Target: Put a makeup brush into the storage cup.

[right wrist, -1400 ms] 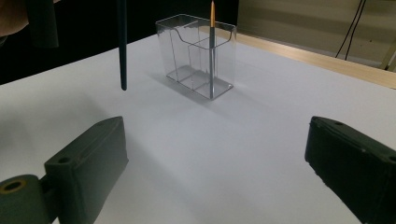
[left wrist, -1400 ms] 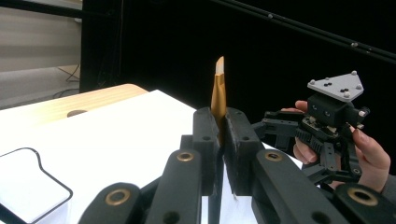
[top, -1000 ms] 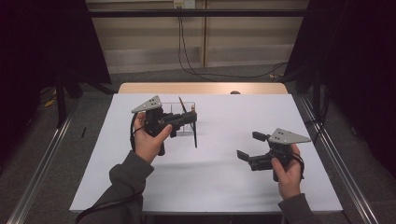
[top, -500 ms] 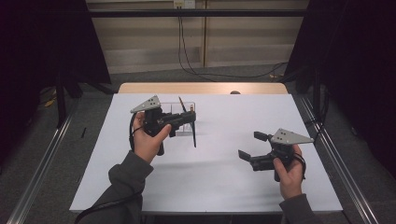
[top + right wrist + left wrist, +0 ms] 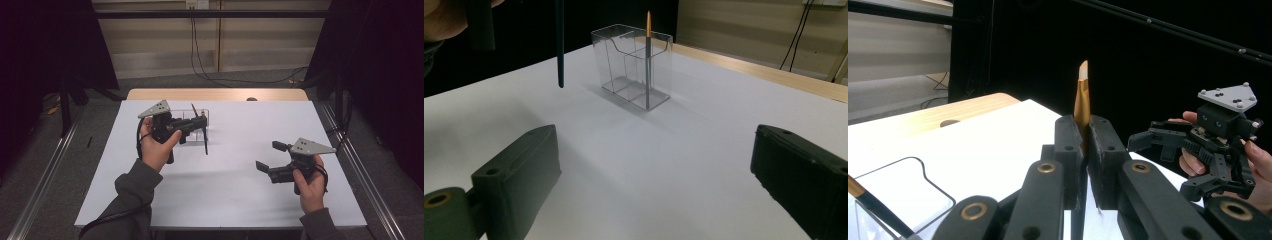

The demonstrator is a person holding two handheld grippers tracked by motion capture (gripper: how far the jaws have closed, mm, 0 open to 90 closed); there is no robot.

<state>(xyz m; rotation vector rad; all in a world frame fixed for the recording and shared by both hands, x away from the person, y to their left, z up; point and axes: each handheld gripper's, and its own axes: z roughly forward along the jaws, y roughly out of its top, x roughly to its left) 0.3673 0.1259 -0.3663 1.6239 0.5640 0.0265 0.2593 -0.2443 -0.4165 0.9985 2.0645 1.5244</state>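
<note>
My left gripper (image 5: 199, 123) is shut on a brush (image 5: 205, 142) with a dark handle and a gold ferrule (image 5: 1081, 102). The bristle end sticks up above the jaws and the handle (image 5: 559, 47) hangs down over the white sheet. Just behind it stands a clear acrylic holder (image 5: 631, 65) with several compartments. A second brush (image 5: 647, 55) stands upright in the holder, its tip up. My right gripper (image 5: 271, 156) is at the right of the table, held level just above the sheet. Its jaws stand wide apart with nothing between them (image 5: 654, 145).
A white sheet (image 5: 240, 195) covers most of the table, with a strip of bare wood (image 5: 215, 94) along the far edge. A small dark round spot (image 5: 251, 99) sits on that strip. Metal rails run along both sides of the table on the floor.
</note>
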